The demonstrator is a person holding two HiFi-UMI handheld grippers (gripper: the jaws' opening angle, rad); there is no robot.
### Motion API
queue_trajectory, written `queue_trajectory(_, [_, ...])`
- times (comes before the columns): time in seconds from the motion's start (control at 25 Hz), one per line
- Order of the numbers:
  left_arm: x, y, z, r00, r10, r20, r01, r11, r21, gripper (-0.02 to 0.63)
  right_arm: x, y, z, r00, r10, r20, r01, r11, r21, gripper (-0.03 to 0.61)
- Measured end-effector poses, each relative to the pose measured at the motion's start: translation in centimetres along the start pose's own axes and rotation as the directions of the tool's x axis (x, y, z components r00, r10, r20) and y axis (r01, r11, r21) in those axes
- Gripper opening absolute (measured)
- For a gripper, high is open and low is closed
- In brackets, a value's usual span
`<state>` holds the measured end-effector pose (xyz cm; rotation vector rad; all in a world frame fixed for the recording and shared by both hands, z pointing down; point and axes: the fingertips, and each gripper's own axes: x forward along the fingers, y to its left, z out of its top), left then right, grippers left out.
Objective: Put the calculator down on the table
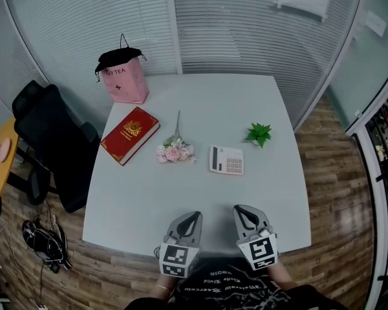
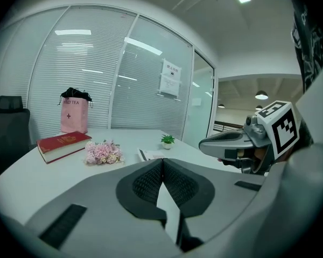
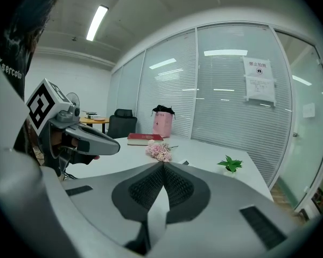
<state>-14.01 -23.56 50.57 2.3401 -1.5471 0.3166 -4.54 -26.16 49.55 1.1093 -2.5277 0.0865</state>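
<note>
A: On the white rectangular table point(image 1: 200, 102), the flat grey-white calculator point(image 1: 226, 159) is already laid mid-table, long axis crosswise.
B: The left claw point(image 1: 192, 216) and right claw point(image 1: 242, 210) are pressed together, empty, at the near edge. The right is judged nearer; the calculator lies ahead, slightly leftward.
A: In both gripper views it is mostly hidden behind the jaws.
</note>
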Motion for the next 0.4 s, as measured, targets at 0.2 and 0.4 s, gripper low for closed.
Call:
queue_trajectory(0.2, [-0.17,-0.02,-0.42,1.0,0.004,-0.009,-0.004,1.0,-0.003,0.02,0.26,0.44,-0.43,1.0,0.017,-0.003,-0.017,0.996,-0.088,0.006])
queue_trajectory(0.4, [-0.1,-0.07,-0.54,1.0,0.001,-0.01,-0.001,1.0,-0.004,0.02,0.37,0.75,-0.4,1.0,0.017,-0.012,-0.017,0.999,-0.048,0.006])
